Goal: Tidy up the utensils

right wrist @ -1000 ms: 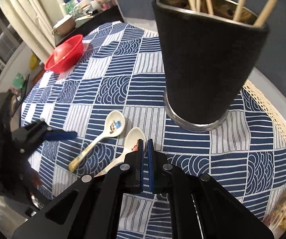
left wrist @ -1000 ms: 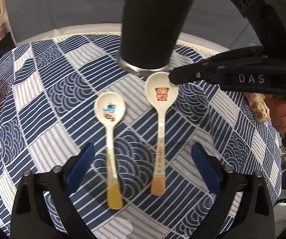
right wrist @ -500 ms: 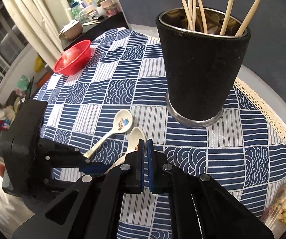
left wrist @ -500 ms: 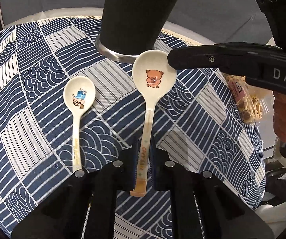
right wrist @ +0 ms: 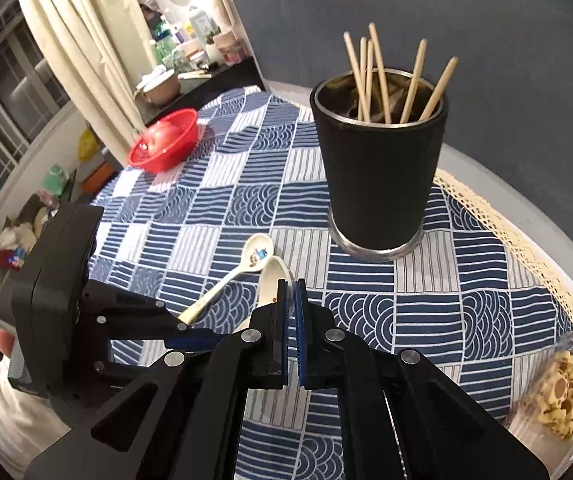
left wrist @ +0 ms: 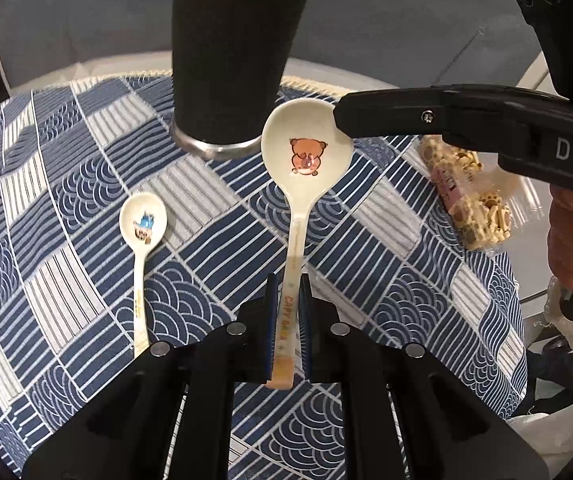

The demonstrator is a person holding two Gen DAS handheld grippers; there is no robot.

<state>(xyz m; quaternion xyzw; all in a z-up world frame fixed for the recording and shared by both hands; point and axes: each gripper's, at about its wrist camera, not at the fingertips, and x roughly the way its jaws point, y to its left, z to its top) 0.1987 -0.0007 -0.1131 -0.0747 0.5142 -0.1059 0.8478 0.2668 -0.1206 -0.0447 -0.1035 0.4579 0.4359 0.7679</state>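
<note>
Gripping the bear spoon (left wrist: 307,184) low on its handle, the left gripper (left wrist: 288,320) had its fingers (left wrist: 271,312) nearly closed, pressing the handle's flat sides near the orange tip; that low hold left the bowl free and leading. The spoon looked lifted off the cloth, its bowl pointing toward twelve o'clock in the left wrist view, just to the right of the black cup (left wrist: 234,72). Such a grip likely suited dropping it bowl-first or swinging it upright into the cup, where chopsticks (right wrist: 382,76) already stood. The right gripper (right wrist: 291,320) had its fingers shut tight on nothing; its tip sat just beside the bowl's rim at about two o'clock, though contact could not be confirmed, perhaps to steady the bowl. The second spoon (left wrist: 142,240) lay flat on the bench (left wrist: 66,200) at nine o'clock from the held one, handle toward the camera, apparently waiting its turn. A snack bag (left wrist: 470,200) lay at three o'clock near the bench edge, and a red basket (right wrist: 166,140) stood well apart at the far side, clear of the work.
</note>
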